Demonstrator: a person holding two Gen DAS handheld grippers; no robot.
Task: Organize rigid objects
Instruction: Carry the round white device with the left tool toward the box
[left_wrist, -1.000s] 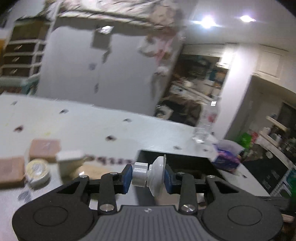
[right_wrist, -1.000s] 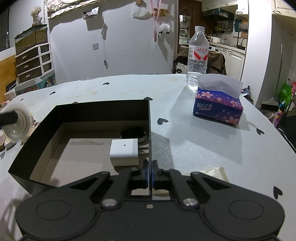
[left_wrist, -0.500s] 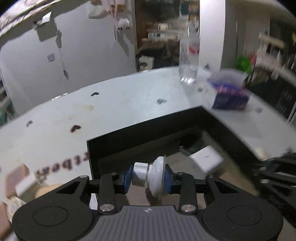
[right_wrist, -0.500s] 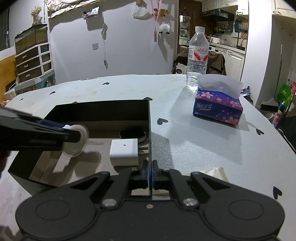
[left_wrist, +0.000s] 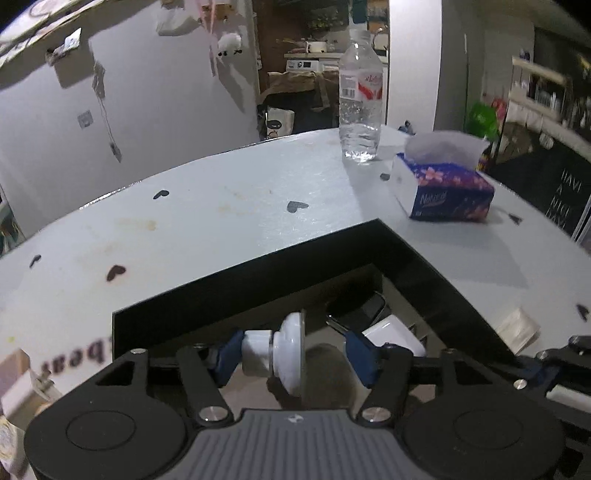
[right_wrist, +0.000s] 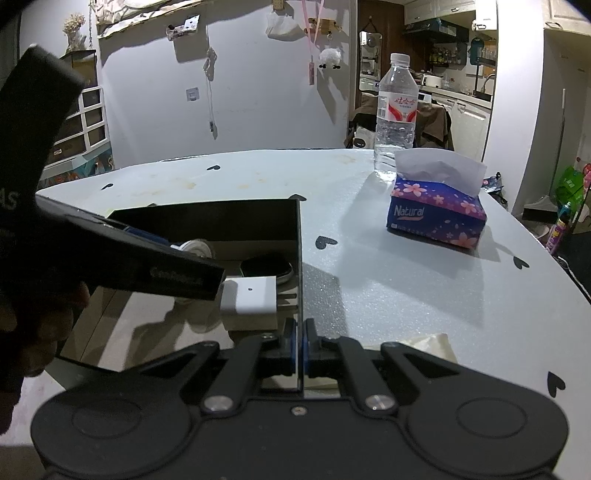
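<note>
White suction cup (left_wrist: 288, 354) sits between your left gripper's (left_wrist: 295, 356) parted fingers inside the black box (left_wrist: 417, 266); your right gripper (right_wrist: 300, 341) clamps the box's wall.

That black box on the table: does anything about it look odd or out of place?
Nothing looks spilled or broken. One oddity: the right gripper is pinching the black box by its thin side wall. Over it, the left gripper has opened around a white suction cup, apparently mid-release.

Matt black card box (left_wrist: 436, 266) — glossy white plastic suction cup (left_wrist: 291, 350) — clear plastic bottle (right_wrist: 397, 118).
</note>
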